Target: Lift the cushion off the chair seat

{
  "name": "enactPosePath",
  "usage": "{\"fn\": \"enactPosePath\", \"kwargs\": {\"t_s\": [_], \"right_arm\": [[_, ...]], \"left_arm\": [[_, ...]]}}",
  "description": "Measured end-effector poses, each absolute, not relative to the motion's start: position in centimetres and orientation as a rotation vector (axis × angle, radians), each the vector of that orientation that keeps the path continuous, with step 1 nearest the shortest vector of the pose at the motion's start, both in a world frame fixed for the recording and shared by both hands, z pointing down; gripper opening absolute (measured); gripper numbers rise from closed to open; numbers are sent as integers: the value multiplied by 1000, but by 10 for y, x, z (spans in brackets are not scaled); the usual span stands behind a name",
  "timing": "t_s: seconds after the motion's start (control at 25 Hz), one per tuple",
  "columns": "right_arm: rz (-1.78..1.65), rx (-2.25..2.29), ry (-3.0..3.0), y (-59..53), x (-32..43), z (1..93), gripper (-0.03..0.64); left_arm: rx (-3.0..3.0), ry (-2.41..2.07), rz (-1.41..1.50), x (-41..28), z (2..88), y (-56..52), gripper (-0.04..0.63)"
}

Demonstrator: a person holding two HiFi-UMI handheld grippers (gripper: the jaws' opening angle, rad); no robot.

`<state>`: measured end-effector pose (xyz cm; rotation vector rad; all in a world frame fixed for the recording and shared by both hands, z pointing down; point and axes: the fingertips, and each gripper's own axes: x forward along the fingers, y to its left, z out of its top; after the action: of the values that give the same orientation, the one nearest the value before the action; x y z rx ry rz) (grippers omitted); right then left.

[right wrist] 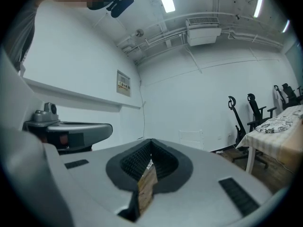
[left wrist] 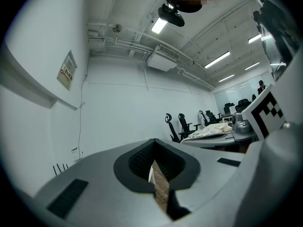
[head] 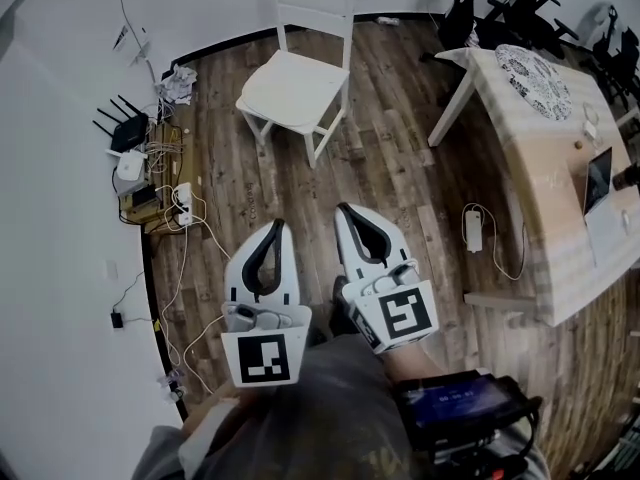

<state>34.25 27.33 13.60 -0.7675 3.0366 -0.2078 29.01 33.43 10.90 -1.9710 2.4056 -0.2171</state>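
A white wooden chair (head: 312, 13) stands on the wood floor at the top centre of the head view. A pale cream cushion (head: 294, 86) lies flat on its seat. Both grippers hover low in that view, well short of the chair and pointing toward it. My left gripper (head: 276, 225) is shut with nothing between its jaws. Beside it my right gripper (head: 344, 209) is shut and empty too. In the left gripper view the left gripper (left wrist: 154, 141) shows only floor through its jaw hole. Beyond the right gripper (right wrist: 151, 140) the chair's back (right wrist: 191, 138) shows faintly against the wall.
A light wooden table (head: 560, 183) stands at the right, with a patterned round pad (head: 533, 78) and a screen (head: 598, 178) on it. A router and tangled cables (head: 145, 173) lie by the left wall. A white charger (head: 473, 230) rests on the floor. Black office chairs (head: 510, 8) stand at the back.
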Motion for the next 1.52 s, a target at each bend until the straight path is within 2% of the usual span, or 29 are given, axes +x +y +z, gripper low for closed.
{"fn": "enactPosePath", "kwargs": {"t_s": [0.36, 0.84, 1.16, 1.52], "right_arm": [[-214, -665, 3061, 212, 318, 127, 8], [-245, -510, 3111, 182, 269, 137, 8], [-243, -506, 3145, 149, 207, 147, 8], [-278, -541, 3153, 106, 89, 152, 8]], "left_arm": [[-1898, 2426, -210, 274, 92, 270, 6], [-1779, 2535, -214, 230, 99, 247, 6], [-1803, 2479, -266, 168, 110, 212, 6], [-1814, 2478, -240, 45, 108, 174, 6]]}}
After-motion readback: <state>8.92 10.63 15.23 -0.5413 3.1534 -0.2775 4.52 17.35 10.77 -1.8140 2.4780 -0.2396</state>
